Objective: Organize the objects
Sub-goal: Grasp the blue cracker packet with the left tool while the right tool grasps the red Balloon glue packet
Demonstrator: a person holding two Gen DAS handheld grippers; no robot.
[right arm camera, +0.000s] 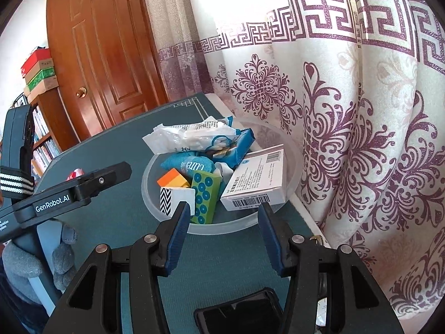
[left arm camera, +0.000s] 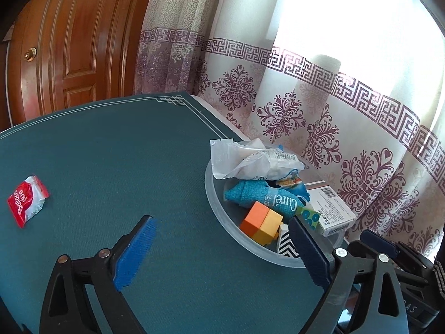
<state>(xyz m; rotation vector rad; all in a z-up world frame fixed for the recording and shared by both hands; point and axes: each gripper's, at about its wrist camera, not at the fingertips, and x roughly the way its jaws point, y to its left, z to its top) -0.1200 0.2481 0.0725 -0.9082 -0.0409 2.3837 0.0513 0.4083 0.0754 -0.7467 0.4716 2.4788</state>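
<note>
Item: translucent round bowl, standing at the far right edge of the teal table mat, close to the patterned curtain. Contents, heaped:
- orange and yellow block, near side of the bowl
- black-and-white zigzag block, just beside it on the near rim side
- green block with blue circles, leaning between the zigzag block and the white box
- white carton with barcode, tilted against the bowl's right wall
- teal cloth pouch, lying behind the blocks
- blue snack packet and a clear crinkled wrapper, topmost, overhanging the far rim

Outside the bowl: one red-and-white sachet lay flat on the mat, well apart to the left of the bowl.

Left gripper — jaws spread wide, nothing between the pads but bare mat. Its right finger stood over the bowl's near rim, in front of the zigzag block; its left finger stood over open mat. The red sachet lay further left of that finger and apart from it.

Right gripper — jaws partly apart and empty, pointed at the bowl's near rim. The zigzag block sat just beyond its left fingertip, the white carton just beyond its right one; whether either pad touched the rim could not be told.

Surroundings: wooden door behind the table, a bookshelf with stacked boxes at far left, a grey-gloved hand on the left gripper's handle.
</note>
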